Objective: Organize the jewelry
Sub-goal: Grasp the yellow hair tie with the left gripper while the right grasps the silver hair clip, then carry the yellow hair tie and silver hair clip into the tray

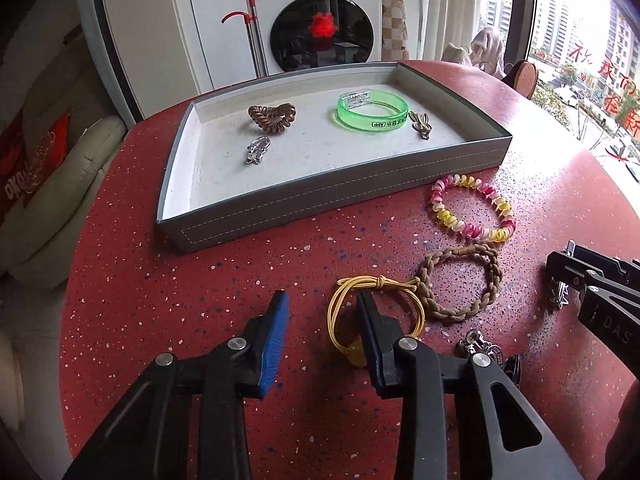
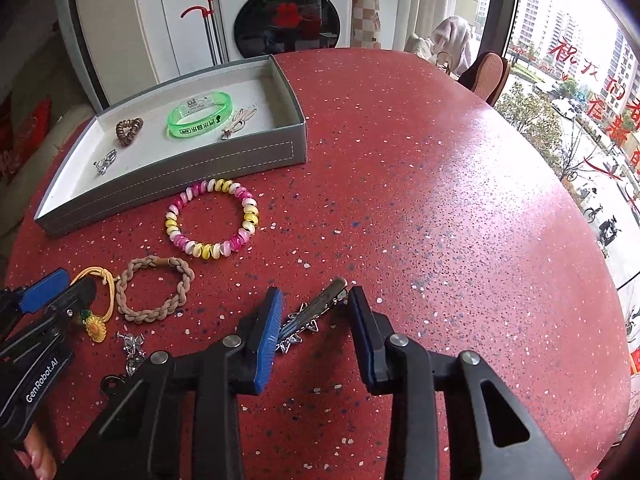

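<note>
Red speckled table (image 2: 420,184) carries everything. Grey tray (image 1: 344,208) sits toward the table's far left part; all positions below are referenced to the tray.

In the tray: green bangle (image 1: 372,112) at its right half, brown coil tie (image 1: 272,117) at its left half, a bronze clip (image 1: 422,124) just beside the bangle, a silver clip (image 1: 256,150) near the front wall below the coil tie.

Outside the tray, just in front of its right corner: pink-yellow coil bracelet (image 2: 212,218). Nearer me than that — braided cord bracelet (image 2: 156,290), touching the yellow elastic tie (image 1: 374,312) at its left. The tie carries a sunflower charm (image 2: 95,328).

My left claw (image 1: 324,312) is spread wide; its right finger stands inside the tie's loop, the left finger outside it on bare table. Nothing grasped.

My right claw (image 2: 314,308) is likewise spread, well in front of the tray — a star hairpin (image 2: 316,312) lies on the table between the fingers, and whether it touches the left pad I cannot tell.

Small silver charms (image 2: 132,350) lie between the two claws.
</note>
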